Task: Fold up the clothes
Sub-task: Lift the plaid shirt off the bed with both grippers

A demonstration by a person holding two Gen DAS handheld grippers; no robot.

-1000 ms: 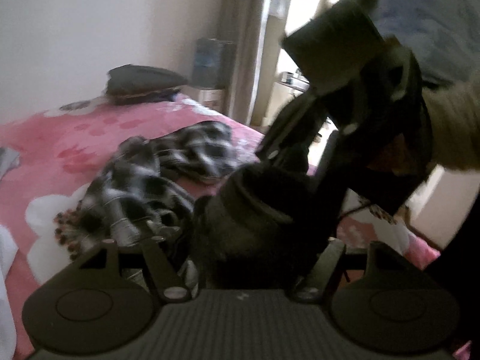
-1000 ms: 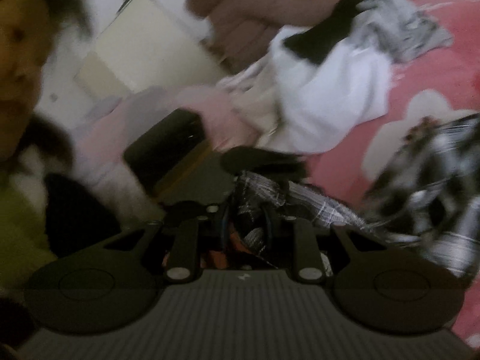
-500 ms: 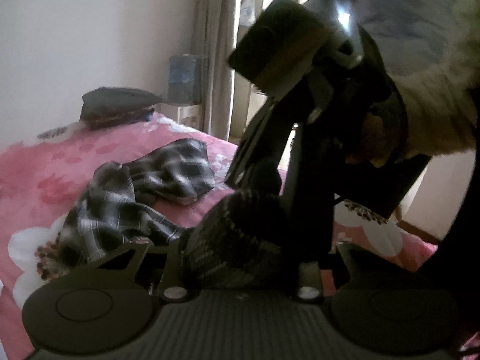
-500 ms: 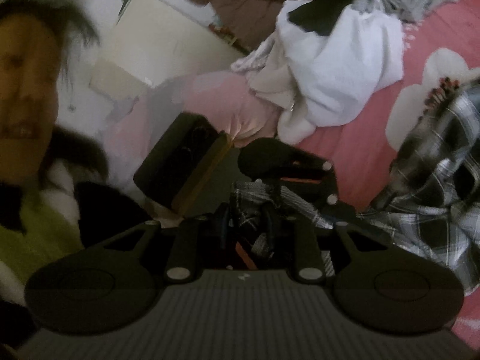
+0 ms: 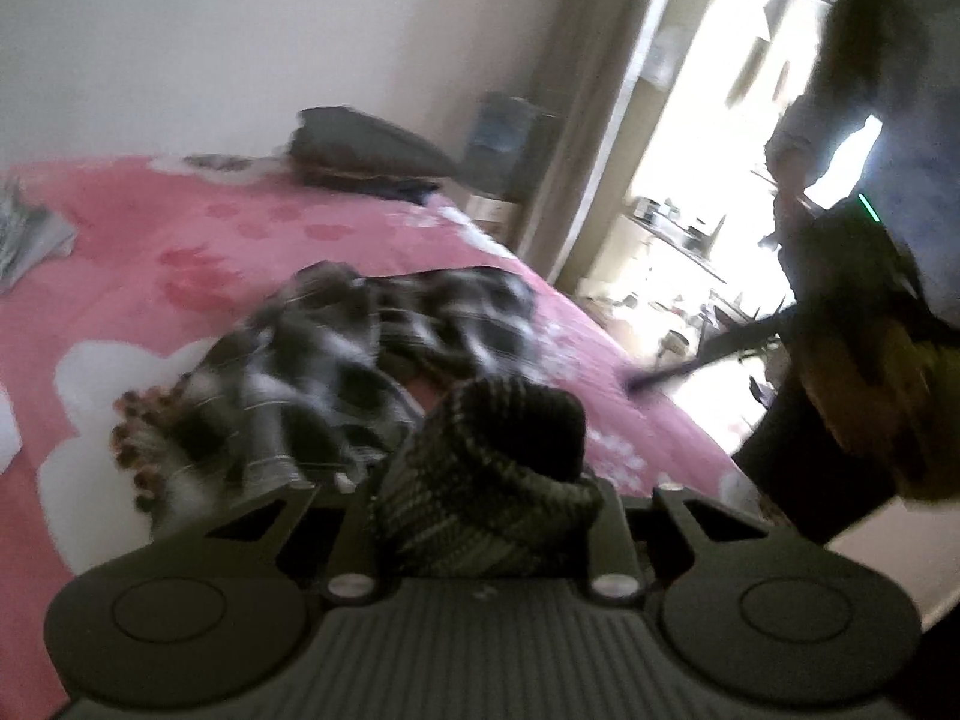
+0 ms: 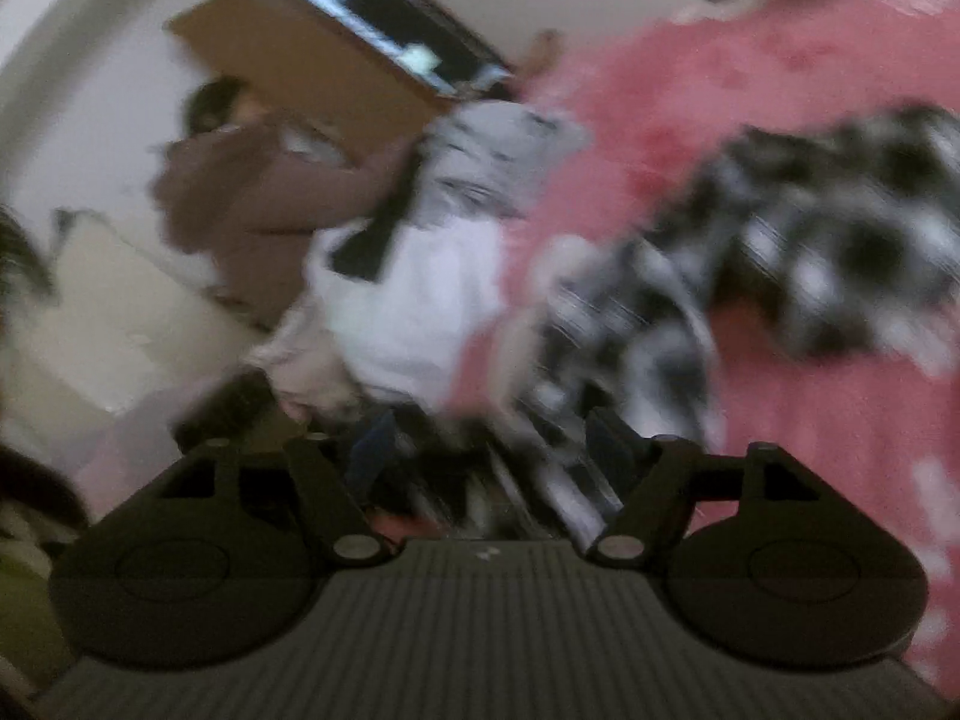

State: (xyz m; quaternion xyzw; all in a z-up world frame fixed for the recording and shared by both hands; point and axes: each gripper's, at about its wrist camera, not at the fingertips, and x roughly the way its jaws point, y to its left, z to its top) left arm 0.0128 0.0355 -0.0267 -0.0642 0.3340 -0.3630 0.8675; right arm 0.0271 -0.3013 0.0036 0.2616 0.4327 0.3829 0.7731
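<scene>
A black-and-white plaid garment [image 5: 336, 372] lies crumpled on the pink flowered bed [image 5: 180, 240]. A bunched fold of it [image 5: 492, 480] fills my left gripper [image 5: 489, 498], which is shut on it just above the bed. In the blurred right wrist view the same plaid garment [image 6: 840, 228] spreads to the right, and a strip of it [image 6: 576, 480] runs down between my right gripper's [image 6: 480, 456] fingers, which stand wide apart. The right gripper's body [image 5: 852, 312] shows at the right of the left wrist view.
A pile of white and grey clothes [image 6: 432, 276] lies at the bed's left edge beside a brown garment [image 6: 252, 204]. A dark folded pile [image 5: 366, 156] sits at the bed's far end. A curtain and bright doorway [image 5: 690, 180] stand beyond the bed.
My right gripper has opened from its grip on the plaid cloth and swung away to the right. My left gripper still holds its fold and has shifted slightly.
</scene>
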